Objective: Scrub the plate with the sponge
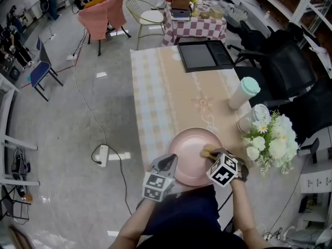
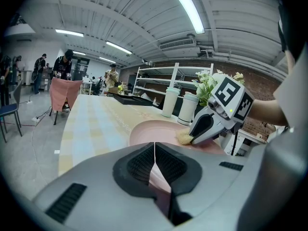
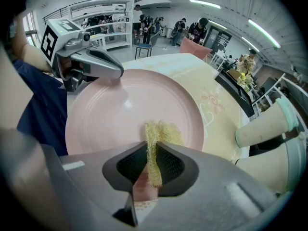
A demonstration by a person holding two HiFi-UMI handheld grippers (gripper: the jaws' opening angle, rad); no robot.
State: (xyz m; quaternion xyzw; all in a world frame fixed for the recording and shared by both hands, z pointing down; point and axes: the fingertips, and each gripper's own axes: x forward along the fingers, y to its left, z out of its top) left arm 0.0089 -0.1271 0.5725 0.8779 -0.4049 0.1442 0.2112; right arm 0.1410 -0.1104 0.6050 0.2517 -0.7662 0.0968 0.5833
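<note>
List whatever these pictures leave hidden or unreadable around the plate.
- Head view: the right gripper covers most of the sponge.
- Left gripper view: the left gripper hides the near part of the plate with its own body.
- Head view: the black tray is too small to show contents.

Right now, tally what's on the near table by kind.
plate: 1
sponge: 1
cups: 2
flower bunch: 1
tray: 1
Total: 6
</note>
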